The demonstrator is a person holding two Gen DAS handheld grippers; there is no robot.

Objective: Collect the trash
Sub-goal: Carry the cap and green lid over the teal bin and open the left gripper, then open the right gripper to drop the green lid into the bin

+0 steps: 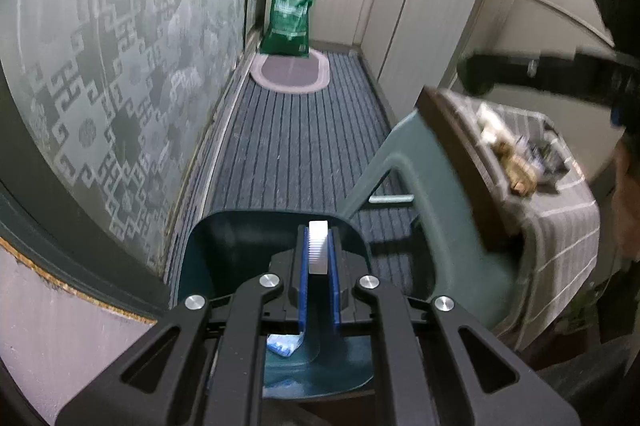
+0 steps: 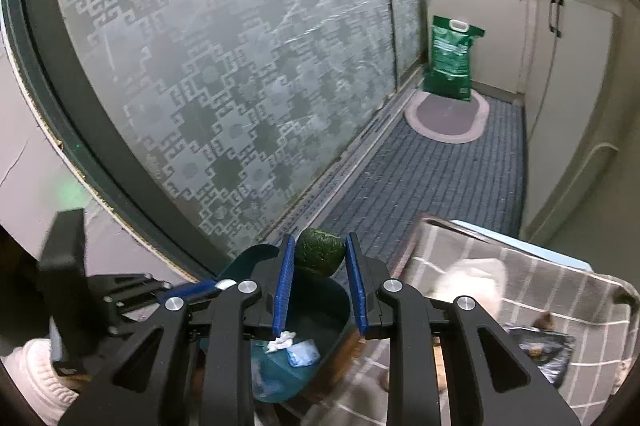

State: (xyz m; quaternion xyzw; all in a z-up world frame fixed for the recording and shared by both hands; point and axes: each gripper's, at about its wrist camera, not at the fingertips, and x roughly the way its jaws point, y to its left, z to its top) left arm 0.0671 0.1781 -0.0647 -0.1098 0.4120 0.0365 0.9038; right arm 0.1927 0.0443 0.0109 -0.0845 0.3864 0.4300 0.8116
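Your left tongs (image 1: 319, 258) pinched the dustpan's (image 1: 224, 246) white handle (image 1: 319, 246), keeping the pan low beside the cloth-covered surface (image 2: 520, 286) as a catcher. Your right tongs (image 2: 320, 290) clamped a green wad (image 2: 320, 252) directly above the pan, where paper scraps (image 2: 294, 348) already lay, apparently for dropping.

A: that crumpled ball (image 2: 320, 253) between the blue pads (image 2: 285, 286) is dark green, teal dustpan (image 2: 320, 310) under them

B: yep, and past the jaws a green sack (image 2: 451, 60), grey-striped floor mat (image 2: 440, 178), greek-key frosted glass (image 2: 224, 66)
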